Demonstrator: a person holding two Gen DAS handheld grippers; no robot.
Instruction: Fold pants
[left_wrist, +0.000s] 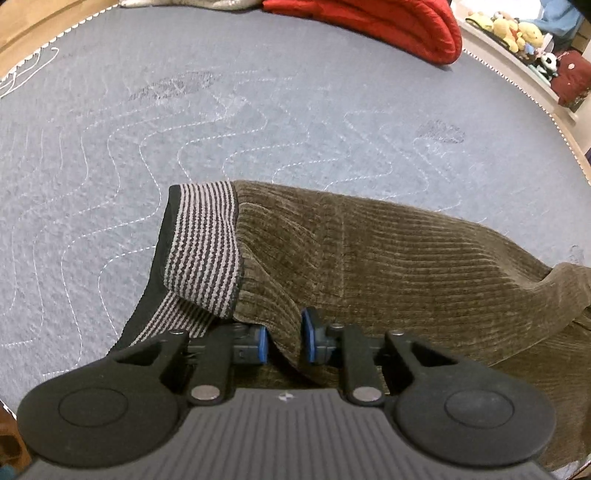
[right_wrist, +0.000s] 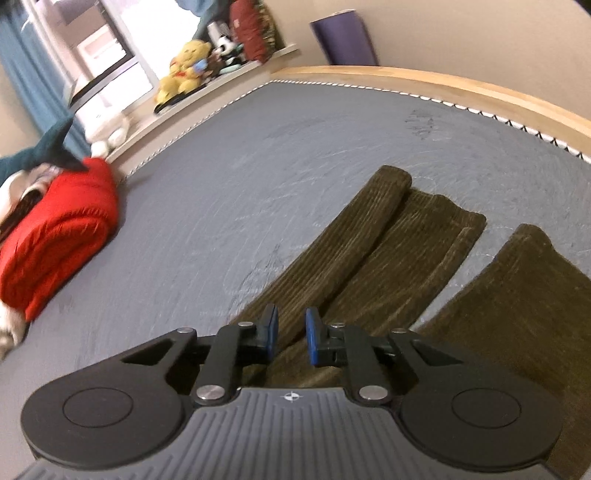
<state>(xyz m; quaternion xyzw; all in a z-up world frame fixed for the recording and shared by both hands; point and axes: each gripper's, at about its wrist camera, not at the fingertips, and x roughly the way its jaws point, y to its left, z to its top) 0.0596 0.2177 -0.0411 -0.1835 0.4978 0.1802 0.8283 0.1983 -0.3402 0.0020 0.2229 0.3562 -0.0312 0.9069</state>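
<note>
- On the grey quilted mat, olive corduroy pants are lying spread out, waist end toward the left gripper, legs running away from the right one
- Left gripper is pointing steeply down at the waist – a raised fold of corduroy is sitting between the blue pads, both pads pressing on it, so it's gripping the pants
- Striped waistband lining is showing turned outward just left of that fold, black edge lying on the mat
- Right gripper is hovering low over the near pant leg, jaws narrowed to a small gap; corduroy is visible in the gap, but can't tell whether the pads are pinching it – frame is motion-blurred
- Second pant leg is lying to the right, strip of mat between the two
- Red folded blanket is sitting at the far edge of the mat, well apart from the pants
- Plush toys are lining the ledge beyond the wooden frame
</note>
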